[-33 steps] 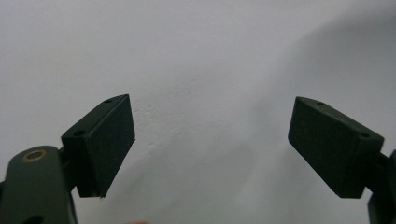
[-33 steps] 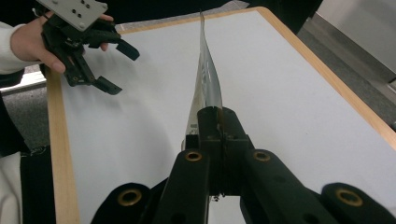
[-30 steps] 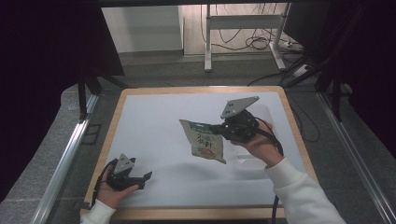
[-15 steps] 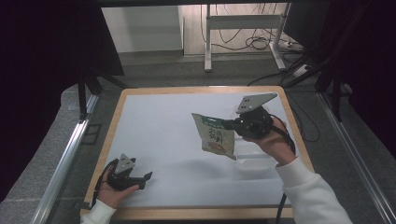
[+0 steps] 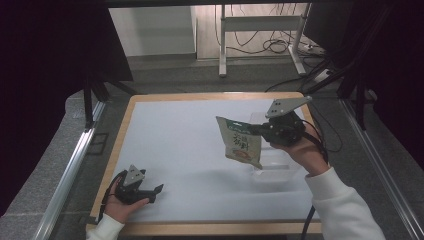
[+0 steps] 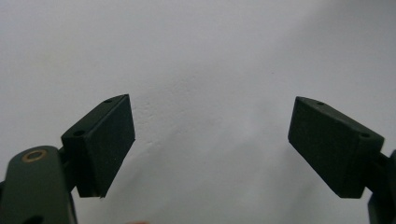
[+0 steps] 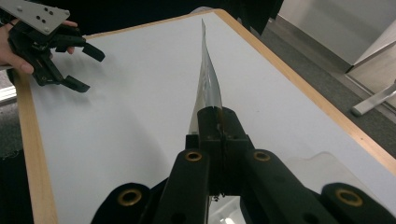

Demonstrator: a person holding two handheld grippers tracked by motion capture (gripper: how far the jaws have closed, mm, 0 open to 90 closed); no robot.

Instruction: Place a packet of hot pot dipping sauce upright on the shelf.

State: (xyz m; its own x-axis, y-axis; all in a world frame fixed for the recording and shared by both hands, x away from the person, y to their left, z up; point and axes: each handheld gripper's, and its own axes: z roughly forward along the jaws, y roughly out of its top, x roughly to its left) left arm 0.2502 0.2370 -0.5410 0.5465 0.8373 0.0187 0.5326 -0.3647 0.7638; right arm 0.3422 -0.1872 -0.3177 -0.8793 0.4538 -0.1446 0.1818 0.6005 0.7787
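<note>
A white tabletop (image 5: pixel 190 145) with a pale wooden rim takes up the middle of the high view, with grey floor and dark curtains around it and cables lying at the upper centre of the frame. Right of centre a clear plastic container (image 5: pixel 272 167) sits on the white surface, just below the right hand. A person's right forearm in a white sleeve (image 5: pixel 345 210) comes in from the lower right corner. The right tool (image 5: pixel 256 129), right of centre, is clenched on the edge of a snack packet (image 5: pixel 240 142), which hangs in the air above the surface, its printed face turned toward the camera. In the right gripper view the packet (image 7: pixel 208 86) runs edge-on up the middle of the frame from between the closed jaws. The left tool (image 5: pixel 156 192) rests low at the lower left of the high view, its jaws spread apart and holding nothing; the left gripper view shows its two black pads (image 6: pixel 105 144) wide apart over bare white surface.
</note>
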